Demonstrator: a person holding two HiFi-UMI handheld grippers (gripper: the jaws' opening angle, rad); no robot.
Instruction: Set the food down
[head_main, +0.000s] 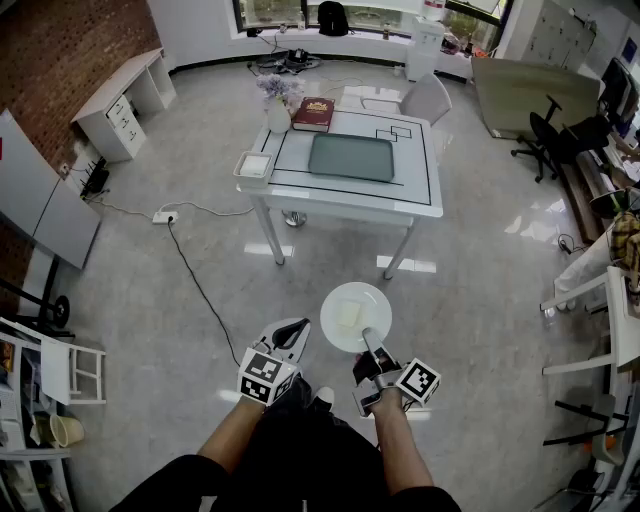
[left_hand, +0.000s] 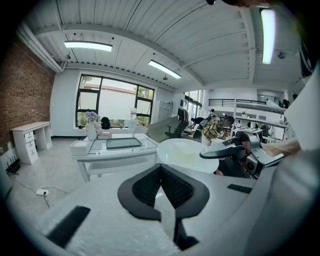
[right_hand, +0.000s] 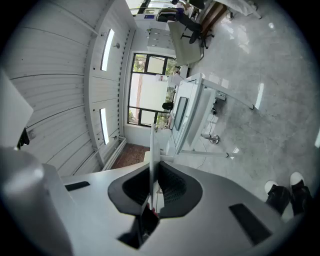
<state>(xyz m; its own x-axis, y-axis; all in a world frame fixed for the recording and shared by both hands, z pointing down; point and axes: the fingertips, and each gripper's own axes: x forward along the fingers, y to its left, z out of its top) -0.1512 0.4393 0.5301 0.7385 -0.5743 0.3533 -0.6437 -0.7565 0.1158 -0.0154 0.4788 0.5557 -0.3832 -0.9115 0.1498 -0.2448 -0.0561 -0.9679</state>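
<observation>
While the right gripper (head_main: 366, 338) clamps the near rim of the white plate (head_main: 380, 298), the food (head_main: 348, 316), a pale square, lies on it above the floor.
At twelve o'clock, well apart, stands the white table (head_main: 420, 205) bearing a grey tray (head_main: 351, 157), a red book (head_main: 314, 113), a vase (head_main: 279, 115) and a white box (head_main: 254, 166). A black cable (head_main: 200, 280) crosses the floor at ten o'clock from a power strip (head_main: 164, 216). The left gripper (head_main: 290, 330), at the plate's eight o'clock, is clenched on nothing.
</observation>
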